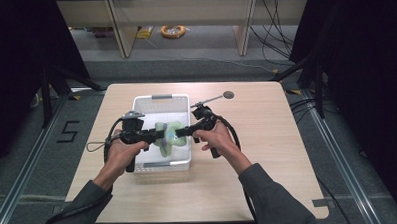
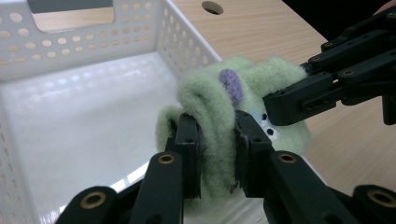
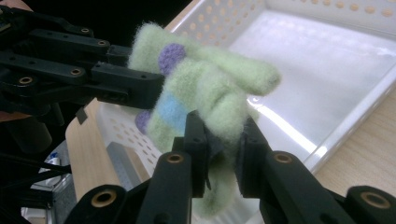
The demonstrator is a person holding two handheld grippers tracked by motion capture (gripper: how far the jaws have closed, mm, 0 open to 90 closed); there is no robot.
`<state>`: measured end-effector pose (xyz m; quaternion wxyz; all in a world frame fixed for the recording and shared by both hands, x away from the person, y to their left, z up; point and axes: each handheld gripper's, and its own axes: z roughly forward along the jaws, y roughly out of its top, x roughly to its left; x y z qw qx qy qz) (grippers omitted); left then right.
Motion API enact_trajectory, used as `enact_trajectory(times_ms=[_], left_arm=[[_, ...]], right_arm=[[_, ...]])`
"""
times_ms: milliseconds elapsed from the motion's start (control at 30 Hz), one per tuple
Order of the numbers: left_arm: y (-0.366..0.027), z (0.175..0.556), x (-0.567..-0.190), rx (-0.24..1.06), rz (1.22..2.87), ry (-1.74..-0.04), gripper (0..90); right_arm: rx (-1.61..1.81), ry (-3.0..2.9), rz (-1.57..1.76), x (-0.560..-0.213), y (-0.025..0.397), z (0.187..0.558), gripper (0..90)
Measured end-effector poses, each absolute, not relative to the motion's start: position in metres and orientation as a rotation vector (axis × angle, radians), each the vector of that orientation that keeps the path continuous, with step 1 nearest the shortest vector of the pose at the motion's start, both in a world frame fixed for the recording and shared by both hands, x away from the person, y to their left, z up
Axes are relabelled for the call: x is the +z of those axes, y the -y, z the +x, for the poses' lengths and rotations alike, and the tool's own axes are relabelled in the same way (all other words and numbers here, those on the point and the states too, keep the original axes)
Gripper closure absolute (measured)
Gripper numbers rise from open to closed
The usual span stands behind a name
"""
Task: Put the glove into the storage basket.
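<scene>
A fuzzy light-green sock (image 1: pixel 167 137) with purple dots and a blue stripe hangs over the white perforated basket (image 1: pixel 162 101). My left gripper (image 1: pixel 155 134) comes in from the left and is shut on one fold of the sock (image 2: pixel 212 109). From the right, my right gripper (image 1: pixel 181 133) is shut on another part of the sock (image 3: pixel 205 88). In the left gripper view my left gripper (image 2: pixel 217 151) pinches green fabric, with the right gripper's jaws beyond it. The right gripper (image 3: pixel 219 149) squeezes the sock's lower part in its own view.
The basket stands on a light wooden table (image 1: pixel 267 134) and its floor (image 2: pixel 79 126) looks bare. A small round hole (image 1: pixel 228 95) sits in the tabletop behind the right hand. Bare table lies to the right and in front.
</scene>
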<state>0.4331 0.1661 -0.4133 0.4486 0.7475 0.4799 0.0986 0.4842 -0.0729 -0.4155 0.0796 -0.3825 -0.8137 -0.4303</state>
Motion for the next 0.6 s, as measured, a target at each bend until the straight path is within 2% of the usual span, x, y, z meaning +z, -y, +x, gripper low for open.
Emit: enact_trajectory(times_ms=[433, 600], left_arm=[[-0.175, 0.438, -0.431, 0.225, 1.828, -1.229, 73.4], [-0.184, 0.439, -0.434, 0.234, 1.894, -1.230, 73.1]], right_arm=[[-1.170, 2.507, -1.149, -0.425, 0.052, 0.492, 77.9], [-1.119, 2.540, -1.148, -0.427, 0.037, 0.495, 77.0]])
